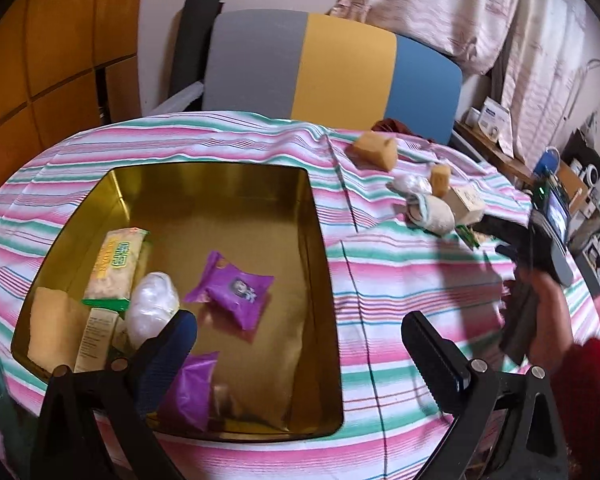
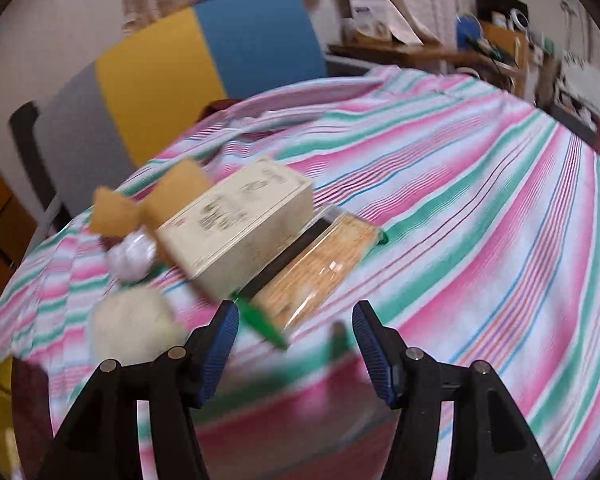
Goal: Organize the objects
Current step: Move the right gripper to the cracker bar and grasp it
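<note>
Striped tablecloth (image 1: 380, 280) spread over table. Gold tin (image 1: 204, 184) set on it, holding cracker pack (image 1: 118, 268), purple packets (image 1: 232, 290), white bag (image 1: 152, 306). Cream carton (image 2: 236, 228) and wafer pack (image 2: 316, 272) seen beside sponges (image 2: 140, 204) outside tin. Left gripper (image 1: 296, 344) spread wide, nothing held. Right gripper (image 2: 294, 344) spread, nothing held, near wafer pack.
</note>
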